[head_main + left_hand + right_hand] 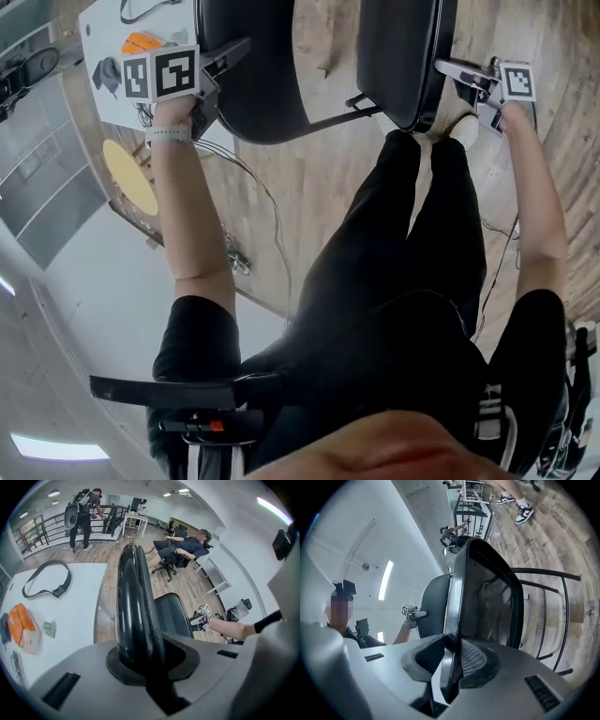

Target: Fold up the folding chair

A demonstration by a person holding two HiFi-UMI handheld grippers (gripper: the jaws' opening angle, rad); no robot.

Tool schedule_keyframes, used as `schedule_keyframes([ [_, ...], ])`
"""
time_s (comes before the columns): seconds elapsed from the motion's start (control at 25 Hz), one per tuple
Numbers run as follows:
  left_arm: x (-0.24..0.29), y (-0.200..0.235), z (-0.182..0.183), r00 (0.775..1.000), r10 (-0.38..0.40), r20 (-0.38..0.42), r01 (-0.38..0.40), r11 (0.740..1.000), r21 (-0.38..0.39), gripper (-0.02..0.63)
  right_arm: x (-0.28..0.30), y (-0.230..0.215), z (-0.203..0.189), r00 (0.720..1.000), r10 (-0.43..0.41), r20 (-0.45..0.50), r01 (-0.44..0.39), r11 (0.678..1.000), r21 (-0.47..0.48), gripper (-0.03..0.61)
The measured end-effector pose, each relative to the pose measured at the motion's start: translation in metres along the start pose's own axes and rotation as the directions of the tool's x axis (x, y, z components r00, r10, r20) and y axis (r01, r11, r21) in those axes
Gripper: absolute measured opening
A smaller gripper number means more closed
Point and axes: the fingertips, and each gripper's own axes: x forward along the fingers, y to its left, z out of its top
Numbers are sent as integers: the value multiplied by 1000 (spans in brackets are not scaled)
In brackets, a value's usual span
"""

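Head view: folding chair [403, 56] at twelve o'clock, left gripper [225, 58] at eleven, right gripper [448, 67] at one, both bearing black-and-white square markers [174, 72]. Left gripper view: jaws clamped on the chair's rounded black edge. Right gripper view: jaws pinching its thin rim.

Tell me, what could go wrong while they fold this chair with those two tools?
The right tool pinches only the thin rim of the seat, so it may slip off when the seat swings. The left tool clamps the smooth, rounded edge of the backrest, which could slide in its grip. The person's shoe stands close by the seat and might get caught as the chair closes.
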Motion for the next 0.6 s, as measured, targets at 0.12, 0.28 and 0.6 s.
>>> schedule_keyframes([
  [0.12,-15,17,-2,1000,14,-2,-14,1000,1,54,52,15,6,999,26,-27,-27,999,-23,84],
  [0.28,-33,32,-5,999,35,-6,-35,999,7,54,115,31,11,998,56,-24,-57,998,-22,63],
  [0.6,-51,45,-5,998,65,-13,-64,998,15,54,190,30,17,999,-39,-1,39,999,-27,38],
])
